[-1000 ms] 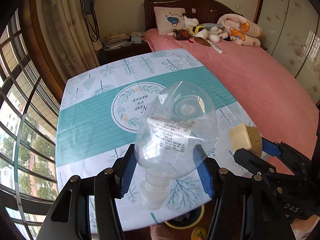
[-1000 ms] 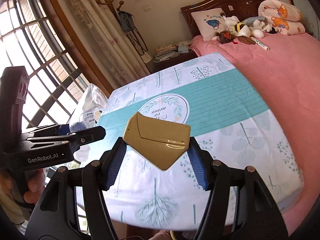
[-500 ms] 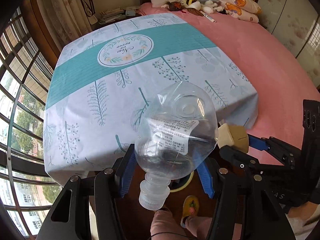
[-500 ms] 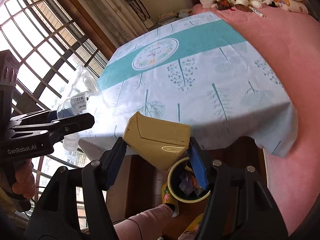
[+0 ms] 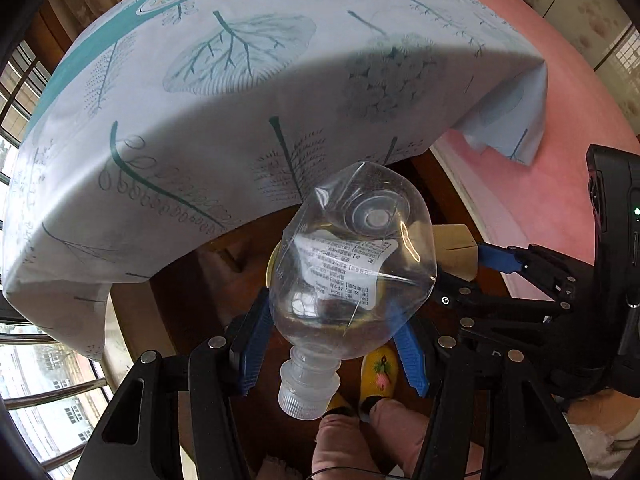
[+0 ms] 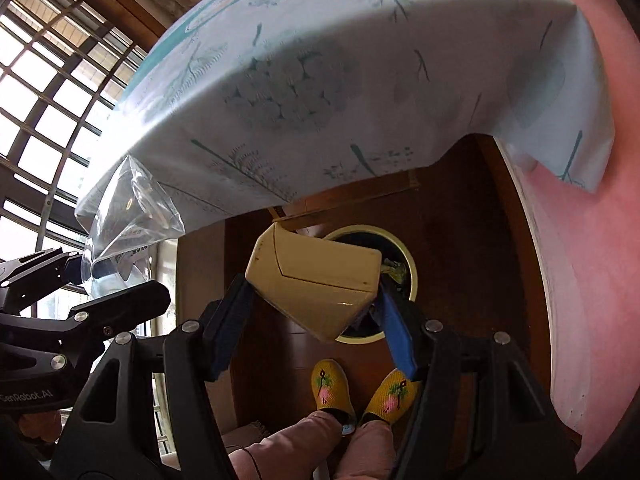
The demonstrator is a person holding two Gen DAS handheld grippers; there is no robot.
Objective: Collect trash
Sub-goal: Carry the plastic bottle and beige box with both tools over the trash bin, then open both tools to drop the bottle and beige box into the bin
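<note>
Both hand-held grippers have dropped from above the table to below its edge, and the view has tipped down from the bed and window toward the floor. Nearest, the left hand-held gripper (image 5: 332, 344) is clamped on a clear plastic bottle (image 5: 352, 264), cap toward the camera, its blue pads (image 5: 252, 340) pressing both sides. The right hand-held gripper (image 6: 316, 312) is clamped on a tan box (image 6: 316, 280) (its pointed end aimed at the camera). Below them are the person's pink trouser legs (image 6: 312, 440) and yellow slippers (image 6: 332, 388) on the dark wooden floor (image 6: 460, 260). Just past the box stands a yellow-rimmed bin (image 6: 412, 276) with scraps inside, the box hanging over its near rim. Farther off, the leaf-printed tablecloth (image 5: 192, 92) hangs over the table edge, and the pink bed (image 5: 568, 128) lies beyond.
</note>
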